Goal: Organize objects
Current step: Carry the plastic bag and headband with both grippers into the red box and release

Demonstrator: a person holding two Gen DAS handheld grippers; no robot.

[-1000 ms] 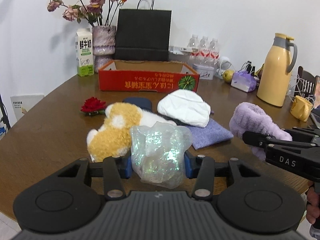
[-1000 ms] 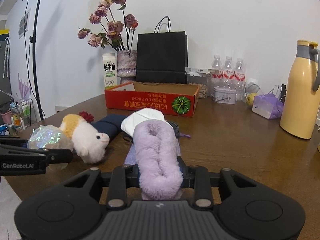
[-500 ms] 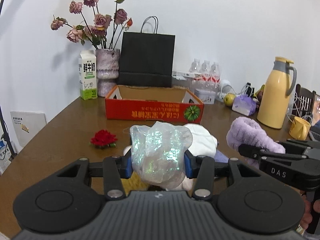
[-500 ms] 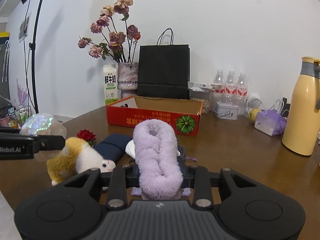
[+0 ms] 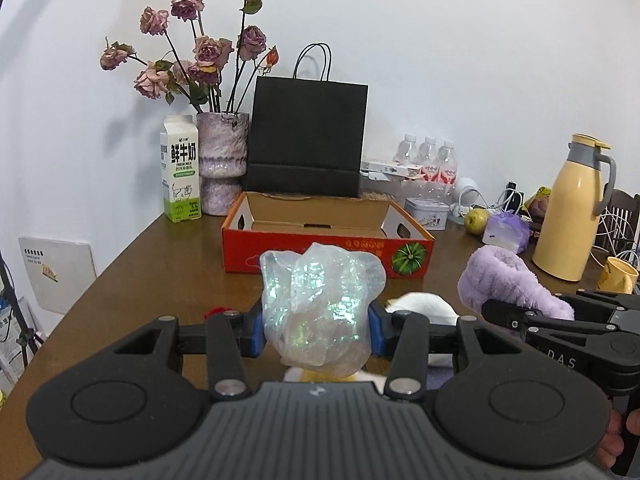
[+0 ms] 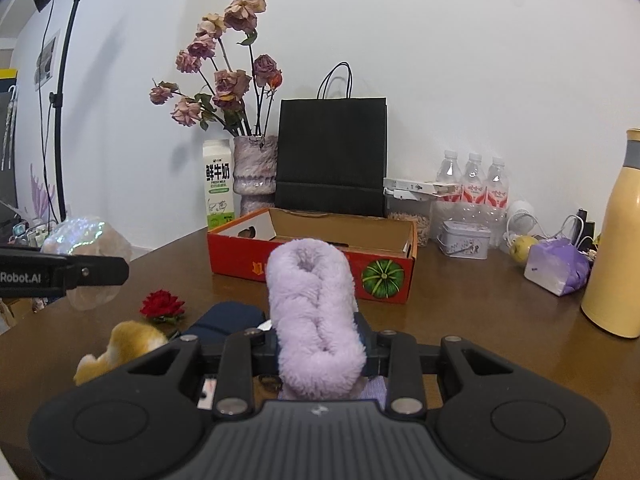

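While the left gripper [image 5: 316, 330] pinches the iridescent plastic bag [image 5: 320, 312] and the right gripper [image 6: 318, 350] squeezes the fluffy lilac headband [image 6: 314, 312], both aloft short of the red cardboard box [image 5: 328, 254], either soft item could slip out, or snag the box's near wall.

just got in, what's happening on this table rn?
A person is tidying with a handheld gripper in each hand. The left gripper is clamped on a crumpled iridescent plastic bag, the right gripper on a fluffy purple slipper. Both are held above the wooden table, facing the open red cardboard box. A yellow plush toy and a red fabric rose lie on the table.
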